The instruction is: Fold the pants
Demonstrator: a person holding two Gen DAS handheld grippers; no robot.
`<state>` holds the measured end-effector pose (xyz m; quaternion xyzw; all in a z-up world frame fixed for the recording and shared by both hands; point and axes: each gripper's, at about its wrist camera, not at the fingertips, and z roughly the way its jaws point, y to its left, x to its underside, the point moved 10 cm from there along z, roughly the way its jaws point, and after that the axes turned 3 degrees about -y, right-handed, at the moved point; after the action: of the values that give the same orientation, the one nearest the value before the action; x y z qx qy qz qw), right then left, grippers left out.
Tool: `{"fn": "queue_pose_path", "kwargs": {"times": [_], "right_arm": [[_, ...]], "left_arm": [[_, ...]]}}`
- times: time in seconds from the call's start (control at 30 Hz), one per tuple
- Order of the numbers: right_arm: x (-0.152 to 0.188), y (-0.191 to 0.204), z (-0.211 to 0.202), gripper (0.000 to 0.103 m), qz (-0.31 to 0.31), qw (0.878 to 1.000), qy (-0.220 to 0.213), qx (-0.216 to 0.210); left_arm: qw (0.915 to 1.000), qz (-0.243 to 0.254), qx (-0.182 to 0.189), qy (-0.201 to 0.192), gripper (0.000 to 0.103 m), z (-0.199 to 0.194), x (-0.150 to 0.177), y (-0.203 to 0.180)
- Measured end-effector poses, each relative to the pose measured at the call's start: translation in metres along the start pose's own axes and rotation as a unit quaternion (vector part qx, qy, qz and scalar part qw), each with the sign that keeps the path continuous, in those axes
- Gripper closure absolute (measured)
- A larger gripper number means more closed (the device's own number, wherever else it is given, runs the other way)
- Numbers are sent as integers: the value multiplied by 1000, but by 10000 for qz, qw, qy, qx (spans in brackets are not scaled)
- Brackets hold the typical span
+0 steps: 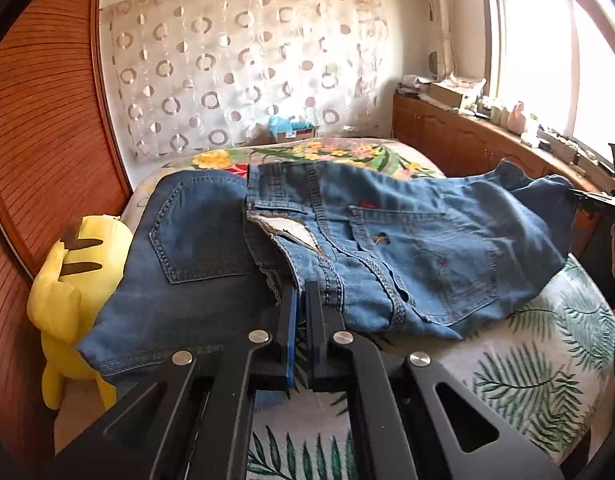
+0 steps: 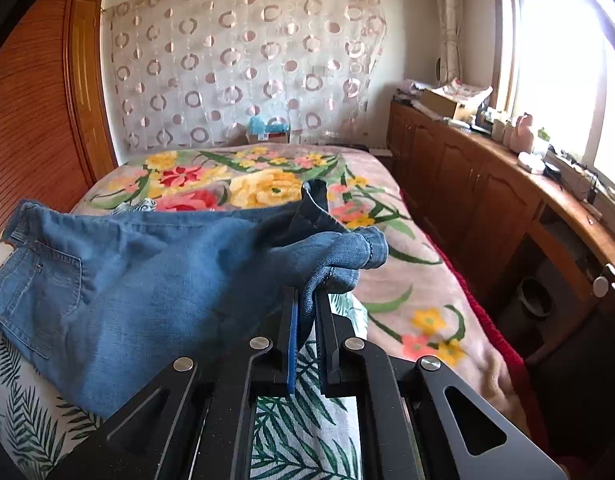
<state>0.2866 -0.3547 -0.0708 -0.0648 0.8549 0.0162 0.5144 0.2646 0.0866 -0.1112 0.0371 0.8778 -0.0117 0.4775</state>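
In the left wrist view, the left hand-held gripper (image 1: 301, 294) is clenched on the waistband of the blue denim pants (image 1: 407, 240), which lie across the bed with a leaf-patterned sheet (image 1: 547, 360), near a yellow plush toy (image 1: 67, 292). In the right wrist view, the right hand-held gripper (image 2: 307, 296) is grasping the pants (image 2: 167, 272), probably at the leg hems, bunched above the flowered blanket (image 2: 407, 304).

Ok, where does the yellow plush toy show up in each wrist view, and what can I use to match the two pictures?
Left wrist view: the yellow plush toy sits at the left edge, beside the jeans, against the wooden wall.
Right wrist view: not in it; the jeans fill the lower left.
Shared landmark: the circle-patterned curtain behind the bed.
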Motion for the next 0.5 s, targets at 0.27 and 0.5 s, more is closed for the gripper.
{"fn": "queue_pose_path", "kwargs": {"times": [0.27,0.5], "right_arm": [[9,-2,-26,96,-38,9998,-206,-14],[31,5,-59,96,-111,9993,-317,-134]], "left_arm": [[9993,-165,-2,-338,99,-36,-9,8],[9981,-283,-77,-539,99,-79,0,23]]}}
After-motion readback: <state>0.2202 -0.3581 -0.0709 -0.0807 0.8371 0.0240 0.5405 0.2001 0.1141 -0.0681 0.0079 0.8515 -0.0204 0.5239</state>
